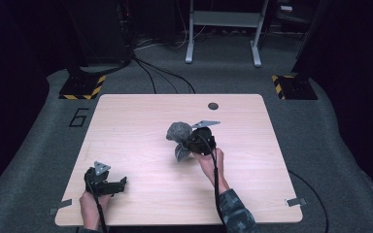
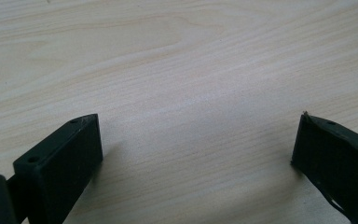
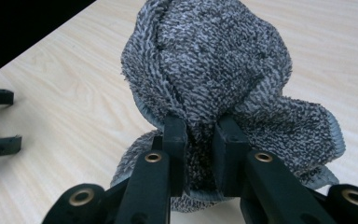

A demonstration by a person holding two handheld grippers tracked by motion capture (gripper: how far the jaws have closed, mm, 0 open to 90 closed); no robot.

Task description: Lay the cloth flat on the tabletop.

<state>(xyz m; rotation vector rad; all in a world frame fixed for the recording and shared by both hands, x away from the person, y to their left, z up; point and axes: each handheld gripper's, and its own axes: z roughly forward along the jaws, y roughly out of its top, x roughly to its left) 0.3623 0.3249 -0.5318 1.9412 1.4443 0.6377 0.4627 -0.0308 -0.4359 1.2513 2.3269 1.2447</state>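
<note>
A grey terry cloth (image 1: 178, 132) is bunched up near the middle of the wooden table (image 1: 141, 121). My right gripper (image 1: 187, 141) is shut on it; in the right gripper view the two jaws pinch a fold of the cloth (image 3: 205, 70), which rises in a rounded lump above them. My left gripper (image 1: 121, 184) rests low near the table's front left corner, pointing right. Its jaws stand wide apart in the left gripper view, with only bare wood (image 2: 191, 93) between the left gripper's fingertips (image 2: 197, 139).
A small dark round hole (image 1: 213, 106) sits near the table's far edge. Metal brackets (image 1: 295, 201) stick out at the front corners. Cables (image 1: 165, 73) and a grey stand (image 1: 223, 29) lie on the floor beyond the table.
</note>
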